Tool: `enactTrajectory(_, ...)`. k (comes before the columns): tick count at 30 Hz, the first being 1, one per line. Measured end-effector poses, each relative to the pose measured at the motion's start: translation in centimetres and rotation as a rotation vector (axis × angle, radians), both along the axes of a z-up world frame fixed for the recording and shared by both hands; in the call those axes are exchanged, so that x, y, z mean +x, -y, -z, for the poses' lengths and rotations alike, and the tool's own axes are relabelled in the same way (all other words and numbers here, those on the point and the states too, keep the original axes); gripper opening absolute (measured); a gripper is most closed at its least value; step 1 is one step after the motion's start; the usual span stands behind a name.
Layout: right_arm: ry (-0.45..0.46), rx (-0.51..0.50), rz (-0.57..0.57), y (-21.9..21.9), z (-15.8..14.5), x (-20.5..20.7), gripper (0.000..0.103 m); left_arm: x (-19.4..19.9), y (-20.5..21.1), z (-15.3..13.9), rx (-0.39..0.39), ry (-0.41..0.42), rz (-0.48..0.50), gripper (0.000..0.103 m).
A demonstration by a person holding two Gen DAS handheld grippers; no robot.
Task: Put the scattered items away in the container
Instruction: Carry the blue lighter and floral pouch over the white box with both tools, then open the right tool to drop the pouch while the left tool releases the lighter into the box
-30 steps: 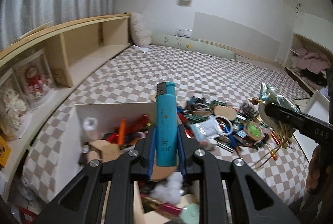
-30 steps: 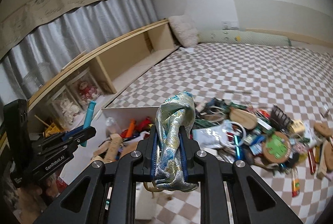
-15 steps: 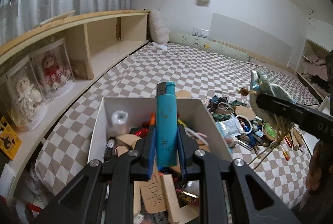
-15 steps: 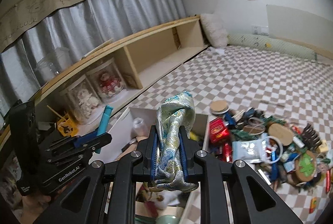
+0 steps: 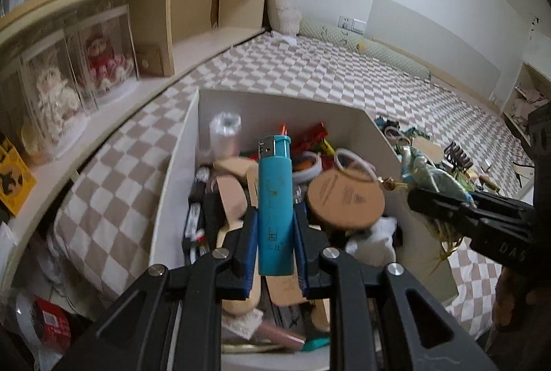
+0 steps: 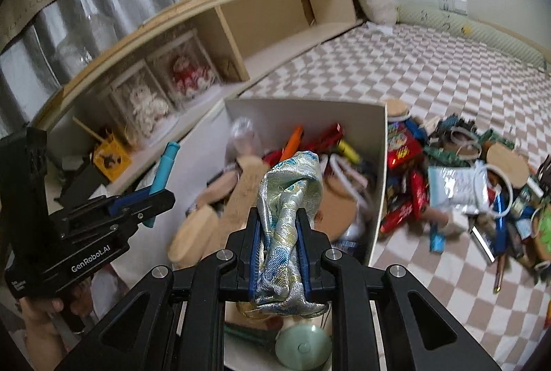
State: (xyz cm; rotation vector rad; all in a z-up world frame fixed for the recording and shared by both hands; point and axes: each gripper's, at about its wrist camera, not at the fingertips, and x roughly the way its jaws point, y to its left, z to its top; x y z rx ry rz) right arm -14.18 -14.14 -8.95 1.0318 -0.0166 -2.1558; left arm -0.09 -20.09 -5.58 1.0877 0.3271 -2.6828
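My left gripper (image 5: 274, 235) is shut on a teal lighter (image 5: 274, 198) that stands upright between its pads, above the open white box (image 5: 175, 178). That box is full of small items: wooden discs, red packets, a white ring. My right gripper (image 6: 278, 241) is shut on a silky green-and-gold brocade pouch (image 6: 287, 198), also over the box (image 6: 380, 164). In the left wrist view the right gripper (image 5: 434, 198) enters from the right with the pouch (image 5: 425, 171) and its gold cords hanging. In the right wrist view the left gripper (image 6: 148, 202) with the lighter (image 6: 165, 166) shows at the left.
A pile of scattered items (image 6: 465, 185) lies on the checkered bedspread (image 6: 396, 68) right of the box: packets, rings, wooden discs, pens. A wooden shelf (image 6: 258, 23) with dolls in clear cases (image 6: 189, 74) runs along the left under grey curtains.
Both grippers have swung left from the pile and come down over the box, each still holding its item. The box now fills the middle of both views.
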Motion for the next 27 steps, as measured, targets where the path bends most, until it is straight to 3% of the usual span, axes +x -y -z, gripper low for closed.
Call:
enactTrajectory(9, 0.043, 0.066, -0.06, -0.1, 2.2, 2.4, 0.02, 1.0, -1.5, 2.3, 0.063, 0.057, 0.021, 0.019)
enactTrajectory(19, 0.083, 0.117, -0.059, -0.3, 3.0, 3.1, 0.021, 1.9, -2.2, 3.3, 0.08, 0.101, 0.019, 0.019)
enactTrajectory(20, 0.091, 0.119, -0.054, -0.4, 3.1, 3.0, 0.025, 1.9, -2.2, 3.4, 0.081, 0.103, 0.018, 0.019)
enactTrajectory(22, 0.09, 0.119, -0.043, -0.7, 3.1, 3.1, 0.045, 1.9, -2.3, 3.5, 0.08, 0.106, 0.017, 0.019)
enactTrajectory(23, 0.084, 0.109, -0.046, -0.8, 3.0, 3.2, 0.06, 1.9, -2.4, 3.5, 0.076, 0.107, 0.018, 0.019)
enactTrajectory(24, 0.079, 0.097, -0.05, -0.9, 2.8, 3.4, 0.066, 1.9, -2.4, 3.5, 0.075, 0.108, 0.018, 0.019)
enactTrajectory(27, 0.064, 0.08, -0.038, -1.3, 2.2, 3.5, 0.067, 1.8, -2.5, 3.6, 0.074, 0.113, 0.021, 0.019)
